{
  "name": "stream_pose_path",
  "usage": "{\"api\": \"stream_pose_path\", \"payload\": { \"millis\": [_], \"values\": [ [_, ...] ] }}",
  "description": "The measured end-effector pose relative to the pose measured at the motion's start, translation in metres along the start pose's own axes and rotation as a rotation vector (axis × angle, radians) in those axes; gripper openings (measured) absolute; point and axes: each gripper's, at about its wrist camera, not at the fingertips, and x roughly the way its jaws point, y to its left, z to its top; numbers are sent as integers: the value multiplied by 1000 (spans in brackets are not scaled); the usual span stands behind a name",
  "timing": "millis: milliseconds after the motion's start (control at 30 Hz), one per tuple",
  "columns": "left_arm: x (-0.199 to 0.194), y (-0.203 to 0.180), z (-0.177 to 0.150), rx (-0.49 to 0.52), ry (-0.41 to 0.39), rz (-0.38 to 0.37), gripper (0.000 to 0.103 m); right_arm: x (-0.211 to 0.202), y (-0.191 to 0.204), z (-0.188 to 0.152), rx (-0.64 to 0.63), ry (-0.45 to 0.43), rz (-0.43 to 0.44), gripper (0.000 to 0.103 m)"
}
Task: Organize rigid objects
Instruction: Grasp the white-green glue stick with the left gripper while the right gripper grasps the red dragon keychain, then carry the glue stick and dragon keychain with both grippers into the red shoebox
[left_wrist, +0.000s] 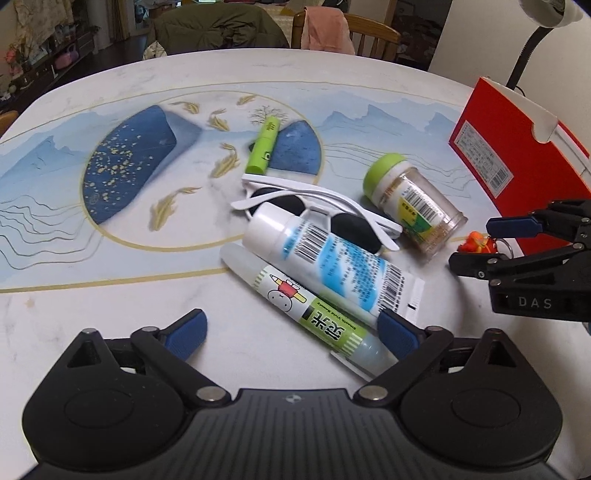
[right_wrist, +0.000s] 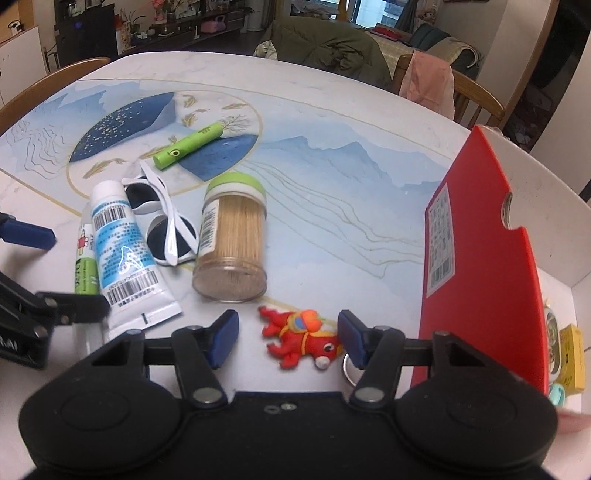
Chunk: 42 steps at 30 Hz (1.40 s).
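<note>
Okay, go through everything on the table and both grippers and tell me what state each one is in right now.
Left gripper: open, glue pen's end between its pads.
Right gripper: open around the red toy keychain, not gripping.
Glue pen: capped, lying flat.
White tube: capped, lying on the sunglasses.
Sunglasses: folded.
Toothpick jar: lid on, on its side.
Green marker: capped, lying flat.
Red box: open.

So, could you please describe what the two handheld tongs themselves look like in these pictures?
Both are matte black plastic. The left tongs and right tongs each have a ribbed body, two round domed housings, and linkage arms joined by silver pivot pins. Their fingers end in ribbed dark blue pads. White letters "DAS" mark the right one's side in the left wrist view. No cables, hands or sleeves show.
</note>
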Motion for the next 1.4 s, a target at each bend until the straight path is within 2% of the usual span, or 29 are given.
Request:
{"api": "stream_pose_path", "payload": {
  "millis": [67, 200, 300, 333, 400, 467, 500, 567, 633, 667, 833, 933, 1033, 1067, 1200, 1300, 1367, 1400],
  "values": [
    [0, 0, 0, 19, 0, 12, 93, 0, 0, -1, -6, -3, -2, 56],
    [-2, -2, -3, 74, -11, 69, 76, -2, 2, -5, -24, -8, -21, 54],
    [-4, 1, -4, 75, -24, 79, 66, -4, 2, -9, -34, -15, -40, 48],
    [-5, 2, -3, 72, -27, 81, 63, -5, 2, -10, -38, -17, -48, 45],
    [-7, 4, -3, 67, -32, 85, 45, -5, 3, -11, -44, -20, -68, 39],
    [-8, 5, -2, 64, -34, 85, 33, -5, 2, -10, -43, -19, -80, 33],
    [-8, 6, -1, 61, -35, 84, 30, -6, 2, -10, -37, -19, -82, 31],
    [-9, 9, -1, 57, -37, 80, 26, -7, 0, -10, -30, -21, -91, 22],
    [-9, 10, -2, 59, -39, 78, 24, -7, 0, -10, -37, -19, -90, 22],
    [-9, 10, -2, 59, -40, 78, 23, -7, 0, -10, -38, -18, -97, 28],
    [-9, 10, -3, 59, -44, 77, 22, 0, -5, -3, -1, -11, -98, 37],
    [-10, 11, -2, 52, -43, 75, 22, 2, -12, 0, 39, -7, -64, 42],
    [-10, 13, -2, 36, -42, 69, 21, 3, -16, 1, 77, -10, -19, 59],
    [-10, 13, -2, 32, -42, 68, 21, 3, -16, 2, 79, -16, -8, 60],
    [-10, 12, -2, 29, -44, 73, 21, 9, -10, 5, 68, 5, -7, 59],
    [-11, 13, -3, 17, -42, 73, 20, 9, -11, 5, 88, 7, 4, 54],
    [-12, 14, -4, 9, -42, 72, 20, 7, -10, 3, 87, 4, 2, 41],
    [-13, 15, -5, 4, -43, 71, 19, 6, -11, 3, 88, 3, 5, 39]
  ]
}}
